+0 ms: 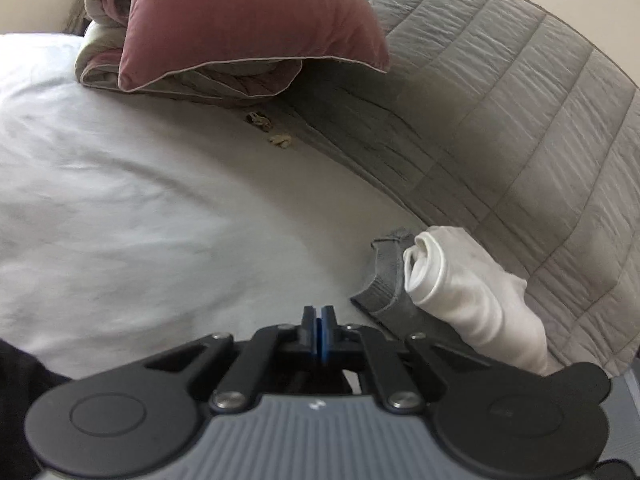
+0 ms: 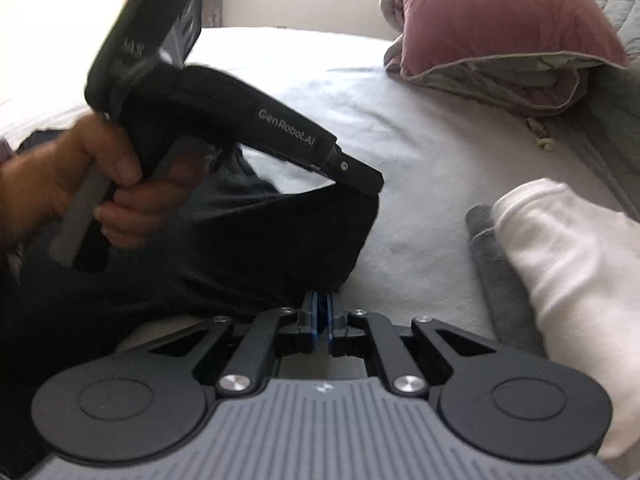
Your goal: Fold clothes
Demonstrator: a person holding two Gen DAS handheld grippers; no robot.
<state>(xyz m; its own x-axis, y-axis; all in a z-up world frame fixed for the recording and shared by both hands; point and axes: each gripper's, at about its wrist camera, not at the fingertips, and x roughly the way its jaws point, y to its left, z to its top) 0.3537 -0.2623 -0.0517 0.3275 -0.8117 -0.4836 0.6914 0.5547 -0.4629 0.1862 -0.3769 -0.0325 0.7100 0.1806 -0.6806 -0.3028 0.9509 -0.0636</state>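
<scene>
A black garment [image 2: 260, 248] lies bunched on the white bed sheet [image 2: 420, 160] at the left of the right wrist view. One corner of it is lifted to the tip of my left gripper [image 2: 374, 188], which is shut on that corner. A person's hand [image 2: 80, 184] holds this gripper's handle. In the left wrist view the left gripper [image 1: 319, 314] has its blue pads pressed together, and the cloth hangs out of sight below them. My right gripper [image 2: 320, 314] is shut on the garment's near edge.
A rolled white garment [image 1: 472, 292] rests on a folded grey one [image 1: 384, 280] at the right. A pink pillow [image 1: 248, 20] sits on a folded blanket at the back. A grey quilted cover [image 1: 520, 120] curves along the right side. Small beige tassels [image 1: 280, 140] lie by it.
</scene>
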